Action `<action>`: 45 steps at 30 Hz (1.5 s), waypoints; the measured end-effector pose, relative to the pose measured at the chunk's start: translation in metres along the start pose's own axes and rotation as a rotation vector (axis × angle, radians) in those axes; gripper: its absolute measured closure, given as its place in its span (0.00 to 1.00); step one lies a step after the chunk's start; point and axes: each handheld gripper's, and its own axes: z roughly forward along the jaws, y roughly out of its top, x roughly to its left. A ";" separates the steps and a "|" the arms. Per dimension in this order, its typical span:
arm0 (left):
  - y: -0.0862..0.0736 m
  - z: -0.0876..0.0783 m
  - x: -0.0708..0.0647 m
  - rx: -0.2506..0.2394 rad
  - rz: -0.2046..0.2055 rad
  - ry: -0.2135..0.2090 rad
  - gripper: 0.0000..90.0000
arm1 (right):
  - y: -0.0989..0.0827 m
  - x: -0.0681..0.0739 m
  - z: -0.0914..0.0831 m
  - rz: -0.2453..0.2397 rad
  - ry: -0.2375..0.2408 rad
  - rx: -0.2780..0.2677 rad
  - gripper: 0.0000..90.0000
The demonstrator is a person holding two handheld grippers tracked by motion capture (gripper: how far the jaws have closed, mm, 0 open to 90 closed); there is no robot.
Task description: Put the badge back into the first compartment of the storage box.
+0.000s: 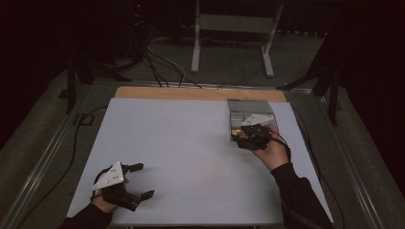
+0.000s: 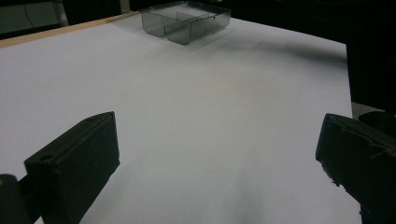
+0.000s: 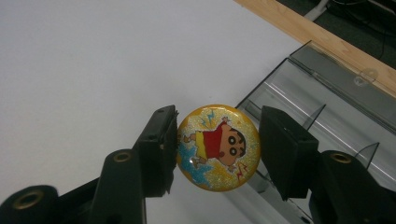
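Resting at the lower left of the high view, the left gripper point(image 1: 136, 180) lies on the white table sheet point(image 1: 181, 152) with its jaws spread wide and nothing between them; in the left gripper view the two black jaws stand far apart over bare sheet. Right of centre in the high view, the right gripper point(image 1: 239, 138) sits at the near edge of the clear divided tray point(image 1: 248, 107). In the right gripper view its jaws pinch a round yellow cartoon badge point(image 3: 218, 145) by its edges, at the frame's middle, just beside the tray's near corner point(image 3: 322, 93).
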 end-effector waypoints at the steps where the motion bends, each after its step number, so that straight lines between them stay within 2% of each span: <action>1: 0.000 0.000 0.000 0.001 0.001 0.000 0.00 | 0.000 -0.001 0.000 0.002 -0.001 0.001 0.53; 16: 0.000 0.000 0.000 0.001 0.002 0.000 0.00 | 0.007 -0.020 0.008 0.032 -0.031 0.008 0.53; 34: 0.000 0.000 0.000 0.001 0.003 -0.001 0.00 | 0.013 -0.035 0.021 0.064 -0.050 0.034 0.53; 45: 0.000 0.000 0.000 0.002 0.004 0.000 0.00 | 0.014 -0.047 0.034 0.112 -0.056 0.047 0.53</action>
